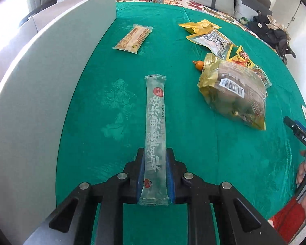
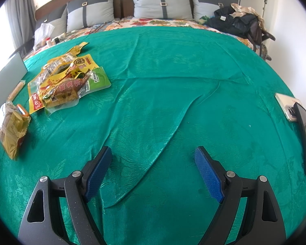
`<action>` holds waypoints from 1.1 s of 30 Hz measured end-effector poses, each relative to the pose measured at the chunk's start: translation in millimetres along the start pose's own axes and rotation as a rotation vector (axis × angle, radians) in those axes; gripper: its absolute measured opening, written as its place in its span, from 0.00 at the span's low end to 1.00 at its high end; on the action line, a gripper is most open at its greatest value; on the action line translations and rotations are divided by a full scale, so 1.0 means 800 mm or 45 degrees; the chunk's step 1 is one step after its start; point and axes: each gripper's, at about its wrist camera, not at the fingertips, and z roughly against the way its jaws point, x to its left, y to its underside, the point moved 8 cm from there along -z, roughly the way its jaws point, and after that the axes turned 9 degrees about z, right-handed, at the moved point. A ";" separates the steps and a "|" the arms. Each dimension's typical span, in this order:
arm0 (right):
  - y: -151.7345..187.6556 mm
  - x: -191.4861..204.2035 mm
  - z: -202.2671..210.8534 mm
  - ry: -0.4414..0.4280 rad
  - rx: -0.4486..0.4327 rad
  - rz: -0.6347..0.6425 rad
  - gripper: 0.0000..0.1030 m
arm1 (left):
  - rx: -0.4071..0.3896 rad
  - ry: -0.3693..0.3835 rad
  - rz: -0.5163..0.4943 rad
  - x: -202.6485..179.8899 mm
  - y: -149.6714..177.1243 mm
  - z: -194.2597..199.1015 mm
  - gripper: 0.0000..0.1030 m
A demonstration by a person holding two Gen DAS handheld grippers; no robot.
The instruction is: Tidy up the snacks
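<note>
- Since the left gripper [image 1: 154, 175] has the long clear jelly stick [image 1: 155, 122] pinched only near its close end, the rest of the packet will likely droop when raised; lifting it slowly and level would be my advice, then carrying it toward the white box [image 1: 40, 81] along the left edge of the green bedspread [image 1: 214, 153], if that box is where snacks go.
- The blue pads [image 1: 141, 175] press both long sides of the stick, jaws nearly together, so the hold looks firm; the far end still lies on the bedspread.
- The orange wafer packet [image 1: 132, 38] lies beside the box wall toward the far edge; the gold bag [image 1: 234, 89] and the yellow packets [image 1: 212, 38] are heaped nearer the middle.
- The right gripper [image 2: 153, 159] hangs over bare bedspread with its fingers [image 2: 98, 173] spread wide, holding and touching nothing.
- Two phones [image 2: 295, 122] lie at the right edge, well apart from the snacks.
</note>
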 end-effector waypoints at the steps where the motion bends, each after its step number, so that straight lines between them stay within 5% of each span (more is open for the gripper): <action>1: 0.000 0.000 0.000 0.000 0.000 0.000 0.84 | -0.024 -0.026 -0.009 -0.001 0.006 0.002 0.23; 2: 0.000 0.000 0.000 0.000 0.000 0.000 0.84 | -0.048 -0.040 -0.022 -0.002 0.009 0.003 0.28; 4: 0.000 0.000 0.000 -0.001 0.000 0.000 0.84 | -0.069 -0.060 -0.029 -0.005 0.013 0.002 0.65; 5: 0.000 0.000 0.000 0.000 0.000 0.000 0.84 | -0.077 -0.072 -0.021 -0.005 0.014 0.000 0.69; 19: 0.001 0.002 -0.001 0.004 0.003 0.002 0.84 | -0.180 -0.074 -0.068 -0.009 0.018 -0.008 0.94; 33: 0.001 0.002 -0.001 0.004 0.003 0.001 0.85 | -0.164 -0.074 -0.074 -0.005 0.017 -0.011 1.00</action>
